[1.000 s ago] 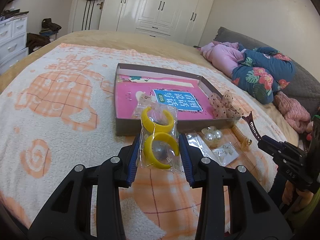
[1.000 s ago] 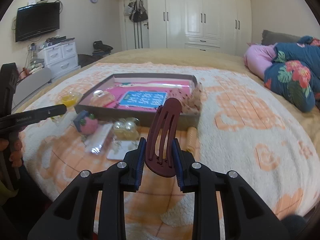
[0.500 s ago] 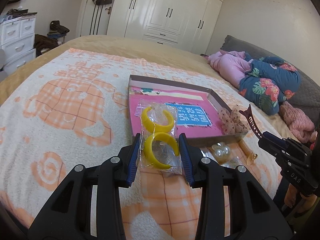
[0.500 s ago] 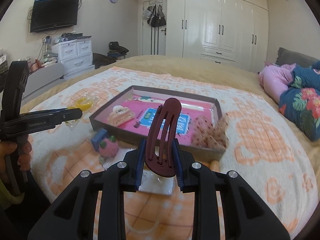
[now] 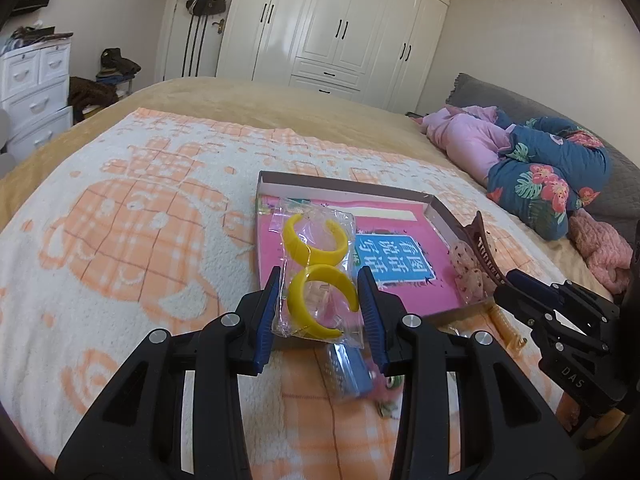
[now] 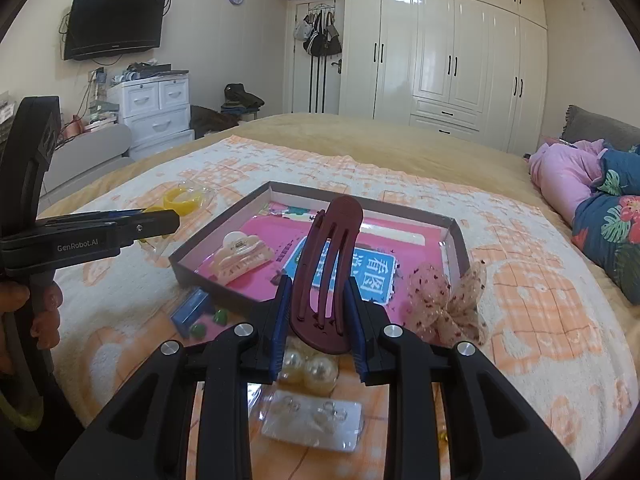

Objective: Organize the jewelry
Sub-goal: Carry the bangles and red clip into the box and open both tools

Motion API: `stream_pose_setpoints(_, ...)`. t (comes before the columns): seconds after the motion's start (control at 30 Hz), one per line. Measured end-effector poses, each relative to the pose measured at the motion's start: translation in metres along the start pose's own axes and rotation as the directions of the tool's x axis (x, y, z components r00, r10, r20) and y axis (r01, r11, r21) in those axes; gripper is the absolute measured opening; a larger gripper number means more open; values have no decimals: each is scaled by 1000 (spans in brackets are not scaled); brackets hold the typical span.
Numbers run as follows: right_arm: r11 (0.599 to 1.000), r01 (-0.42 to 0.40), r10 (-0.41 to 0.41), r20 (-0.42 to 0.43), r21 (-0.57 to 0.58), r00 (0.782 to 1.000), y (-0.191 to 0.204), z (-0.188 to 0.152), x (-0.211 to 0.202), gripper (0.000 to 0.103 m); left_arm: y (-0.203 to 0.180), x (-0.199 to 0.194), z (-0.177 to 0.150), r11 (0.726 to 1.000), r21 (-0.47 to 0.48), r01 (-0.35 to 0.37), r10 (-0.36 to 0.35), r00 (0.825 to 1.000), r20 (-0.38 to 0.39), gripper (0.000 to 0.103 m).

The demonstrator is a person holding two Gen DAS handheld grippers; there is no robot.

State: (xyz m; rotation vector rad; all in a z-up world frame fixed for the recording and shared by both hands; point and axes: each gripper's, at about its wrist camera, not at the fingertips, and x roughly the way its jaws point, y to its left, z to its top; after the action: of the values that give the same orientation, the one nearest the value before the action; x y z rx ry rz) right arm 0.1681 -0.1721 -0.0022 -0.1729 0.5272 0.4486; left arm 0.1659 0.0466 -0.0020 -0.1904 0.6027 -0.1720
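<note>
My left gripper [image 5: 318, 300] is shut on a clear packet of yellow crescent earrings [image 5: 316, 276], held above the near left corner of the shallow cardboard box [image 5: 344, 188] with a pink printed bottom. My right gripper [image 6: 318, 316] is shut on a dark red hair clip [image 6: 326, 272], upright in front of the same box [image 6: 220, 232]. A cream claw clip [image 6: 242, 258] lies inside the box. The right gripper also shows at the right of the left wrist view, carrying the clip [image 5: 484, 248].
On the orange-and-white blanket lie a dotted mesh bow [image 6: 446, 300], pearl earrings [image 6: 308, 370], a card of small earrings [image 6: 314, 426], a blue and pink packet [image 6: 192, 310] and a gold spring clip [image 5: 506, 326]. Bundled bedding [image 5: 540, 172] sits at the right.
Both grippers have travelled across the bed with their loads still held. The box now sits closer and more central in the right wrist view, and the packet hangs over the box's near corner.
</note>
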Motion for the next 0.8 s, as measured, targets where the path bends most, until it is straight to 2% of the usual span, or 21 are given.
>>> stream_pose_setpoints(0.8,999,31,-30,-29,21,999,-25,7,40,26,-21,52,25,999,26,23,-22,999,-28,29)
